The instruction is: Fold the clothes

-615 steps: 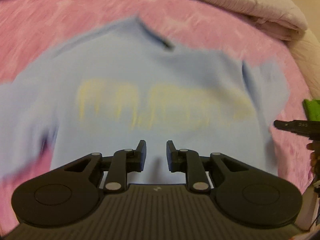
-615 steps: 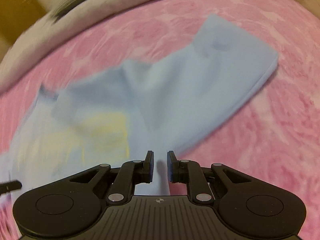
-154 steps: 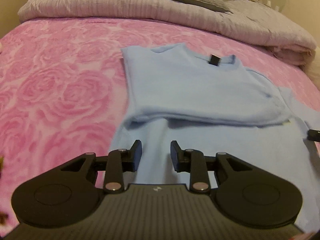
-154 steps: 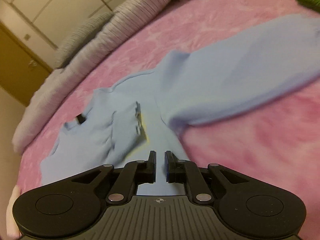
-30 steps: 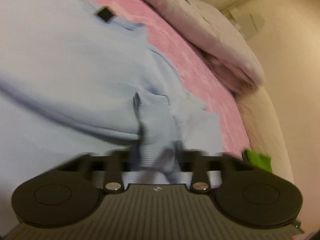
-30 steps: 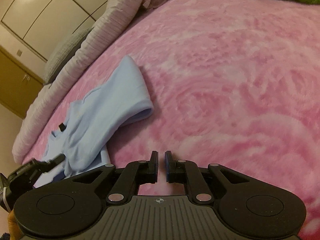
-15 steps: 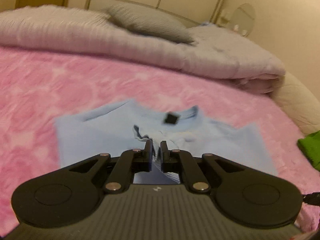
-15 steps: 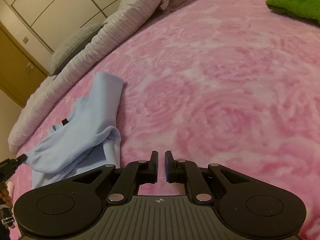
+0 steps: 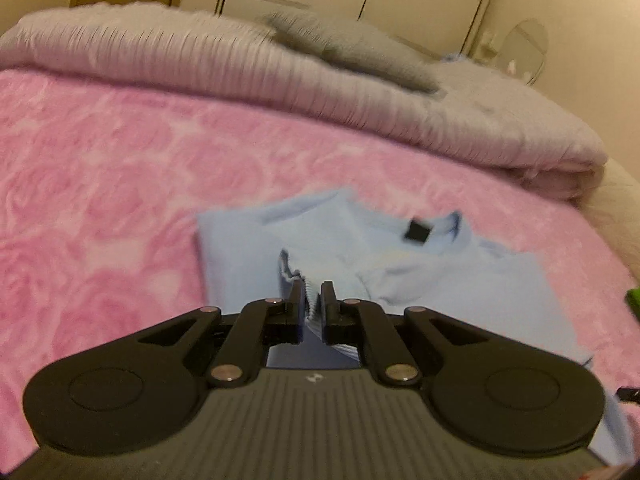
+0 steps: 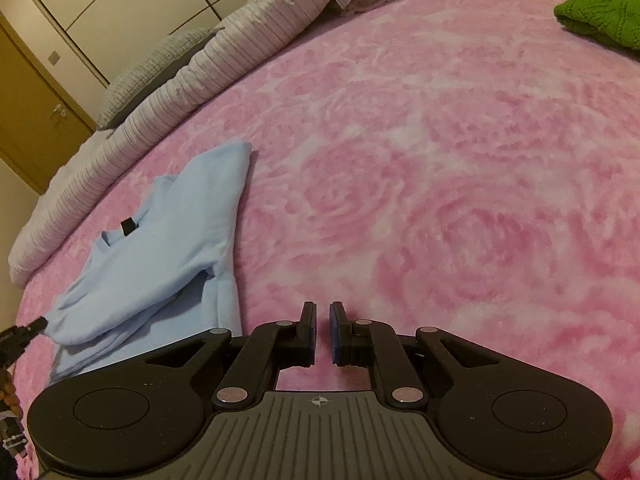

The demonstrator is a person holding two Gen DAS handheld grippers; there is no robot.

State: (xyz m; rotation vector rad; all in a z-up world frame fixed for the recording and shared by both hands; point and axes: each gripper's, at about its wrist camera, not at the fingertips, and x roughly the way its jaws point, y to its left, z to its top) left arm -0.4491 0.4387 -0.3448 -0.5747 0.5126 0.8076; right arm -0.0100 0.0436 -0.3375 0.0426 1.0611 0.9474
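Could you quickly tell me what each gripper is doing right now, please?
Left gripper: closed on the blue sweater's ribbed cuff.
Right gripper: closed, holding nothing.

Warm dim indoor light; left view motion-blurred, fisheye-bent edges.

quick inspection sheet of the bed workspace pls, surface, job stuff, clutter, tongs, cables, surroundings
surface: pink rose-patterned blanket, mostly bare on the right wrist view.
job's things: light blue sweater, partly folded, black neck label showing.
clutter: green knit garment at the far edge, apart from the sweater.
tongs: left tongs shut on the sweater's ribbed cuff, lifting it; right tongs nearly closed, holding nothing, over bare blanket.
cables: nothing seen.
surroundings: rolled grey-pink duvet, grey pillow, cream wardrobe doors, wooden door.
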